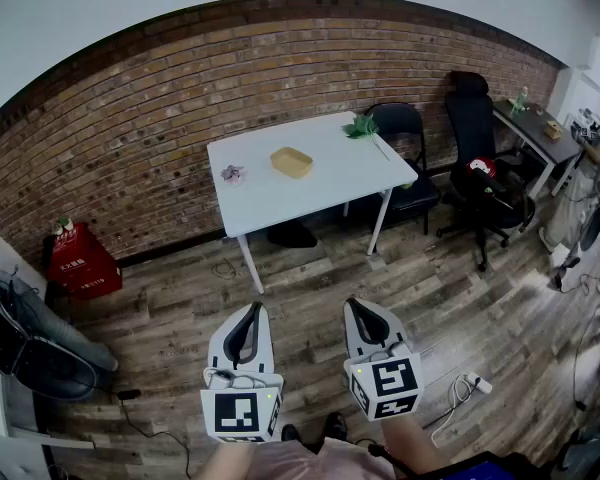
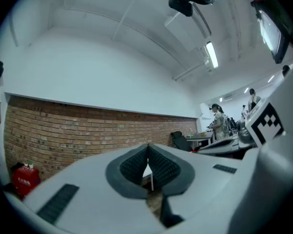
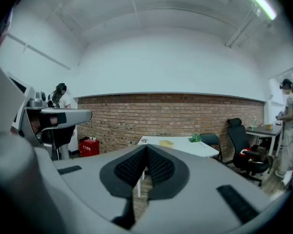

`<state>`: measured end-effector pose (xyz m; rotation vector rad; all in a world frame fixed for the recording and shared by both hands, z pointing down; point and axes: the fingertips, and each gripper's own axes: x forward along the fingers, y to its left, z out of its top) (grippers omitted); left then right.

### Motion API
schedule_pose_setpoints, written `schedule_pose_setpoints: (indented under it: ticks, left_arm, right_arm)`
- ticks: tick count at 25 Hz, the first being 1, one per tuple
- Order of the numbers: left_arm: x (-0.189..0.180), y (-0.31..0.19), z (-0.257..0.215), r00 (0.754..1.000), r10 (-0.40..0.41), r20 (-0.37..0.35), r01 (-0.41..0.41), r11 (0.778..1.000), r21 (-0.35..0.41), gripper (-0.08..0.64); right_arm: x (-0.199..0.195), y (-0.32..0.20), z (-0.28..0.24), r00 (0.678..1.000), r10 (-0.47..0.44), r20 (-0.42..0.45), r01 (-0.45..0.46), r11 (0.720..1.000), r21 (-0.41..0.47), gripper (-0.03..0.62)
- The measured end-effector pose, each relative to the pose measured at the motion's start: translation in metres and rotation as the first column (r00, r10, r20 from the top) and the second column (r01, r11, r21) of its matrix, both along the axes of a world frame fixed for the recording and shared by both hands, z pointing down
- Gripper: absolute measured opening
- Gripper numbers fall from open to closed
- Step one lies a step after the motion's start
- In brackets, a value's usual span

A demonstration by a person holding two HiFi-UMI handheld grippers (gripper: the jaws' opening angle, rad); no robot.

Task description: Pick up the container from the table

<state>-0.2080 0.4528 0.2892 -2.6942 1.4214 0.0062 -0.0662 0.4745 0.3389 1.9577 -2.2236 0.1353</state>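
Jaws of the left hand-held gripper are pressed together on nothing, and those of the right hand-held gripper likewise. Both have smooth white shells with black ribbed pads and carry a cube printed with square markers, and both are held over the wood-plank floor, well short of the table. The container — a shallow yellow tray with rounded corners — sits untouched near the middle of the flat white rectangular top, which stands on thin white legs before a red-brown brick wall.
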Motion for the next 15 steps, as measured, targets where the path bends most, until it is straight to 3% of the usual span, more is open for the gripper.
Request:
schedule_pose_setpoints:
  ticks: [8,9,10,15]
  left_arm:
    - [0.008,0.007,0.003,1.0,-0.008,0.009,0.008,1.0,-0.007,0.009]
    - [0.009,0.007,0.003,1.0,-0.011,0.012,0.011,1.0,-0.008,0.009]
    - [0.01,0.007,0.003,1.0,-0.013,0.014,0.013,1.0,-0.01,0.009]
    - [0.025,0.009,0.005,0.999,-0.024,0.022,0.025,1.0,-0.013,0.009]
  right_arm:
    - [0.01,0.005,0.002,1.0,0.001,0.026,-0.001,1.0,0.003,0.013]
    - [0.009,0.005,0.002,0.999,-0.017,0.038,0.017,1.0,-0.006,0.149]
    - [0.009,0.004,0.003,0.998,-0.032,0.046,0.033,0.999,-0.013,0.224]
    - [0.022,0.006,0.001,0.999,-0.045,0.006,0.045,0.999,-0.003,0.207]
